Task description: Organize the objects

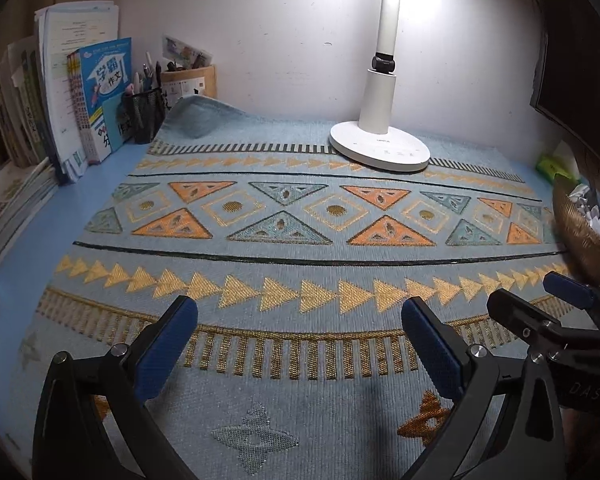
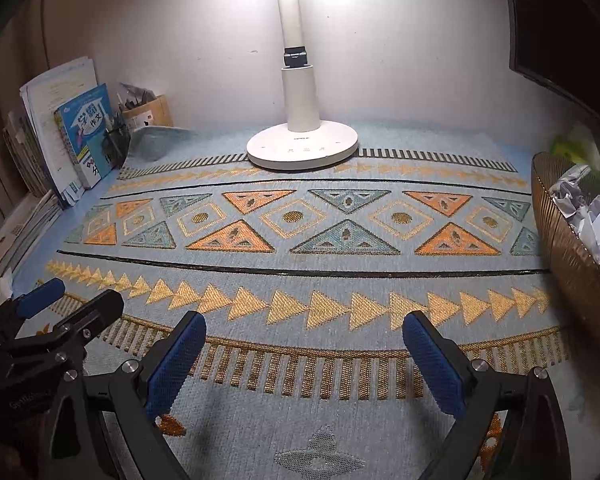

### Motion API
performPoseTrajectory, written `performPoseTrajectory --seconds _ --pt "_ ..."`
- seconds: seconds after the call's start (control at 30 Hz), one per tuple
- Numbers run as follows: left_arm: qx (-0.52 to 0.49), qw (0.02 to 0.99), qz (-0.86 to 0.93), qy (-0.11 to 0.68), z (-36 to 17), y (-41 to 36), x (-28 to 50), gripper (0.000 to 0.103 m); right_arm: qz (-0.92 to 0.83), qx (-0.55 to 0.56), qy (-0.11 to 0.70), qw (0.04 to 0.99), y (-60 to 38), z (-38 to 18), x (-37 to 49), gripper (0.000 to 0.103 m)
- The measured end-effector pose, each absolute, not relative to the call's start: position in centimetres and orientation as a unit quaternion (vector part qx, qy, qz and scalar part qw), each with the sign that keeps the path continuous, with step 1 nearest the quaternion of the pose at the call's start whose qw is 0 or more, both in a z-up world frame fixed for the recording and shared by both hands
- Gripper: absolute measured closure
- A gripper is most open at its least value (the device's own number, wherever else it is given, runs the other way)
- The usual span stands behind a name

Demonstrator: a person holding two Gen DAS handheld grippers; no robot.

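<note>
My left gripper (image 1: 300, 320) hovers low over the near part of a patterned blue mat (image 1: 300, 240), open with nothing between its blue pads. Close beside it on the right, my right gripper (image 2: 304, 330) is also open and holds nothing; it shows in the left wrist view at the right edge (image 1: 540, 296). The left gripper (image 2: 70, 300) appears at the left edge of the right wrist view. A brown ribbed basket (image 2: 560, 248) with crumpled paper (image 2: 592, 216) in it stands at the mat's right edge, just right of the right gripper.
A white desk lamp base (image 1: 380, 148) stands at the back of the mat by the wall. Upright books (image 1: 96, 92), a black mesh pen cup (image 1: 144, 114) and a tan holder (image 1: 188, 80) fill the back left corner. A green packet (image 1: 556, 166) lies behind the basket.
</note>
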State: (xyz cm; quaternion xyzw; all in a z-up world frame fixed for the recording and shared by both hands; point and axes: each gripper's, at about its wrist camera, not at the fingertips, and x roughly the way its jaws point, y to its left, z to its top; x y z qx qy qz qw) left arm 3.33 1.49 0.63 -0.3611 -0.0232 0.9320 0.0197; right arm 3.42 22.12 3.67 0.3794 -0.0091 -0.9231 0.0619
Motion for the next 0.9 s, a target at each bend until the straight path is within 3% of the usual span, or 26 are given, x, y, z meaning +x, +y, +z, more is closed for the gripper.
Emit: performPoseTrajectory --seconds 0.2,0.9 --pt "-0.353 0.026 0.932 -0.079 0.5 -0.4 3.9 0.001 -0.925 0.375 -0.005 0.061 22.0 3.8 3.5 0.004" --pt "-0.364 0.034 0.928 -0.076 0.3 -0.2 3.6 0.001 -0.925 0.377 0.008 0.054 21.6 3.7 3.5 0.004"
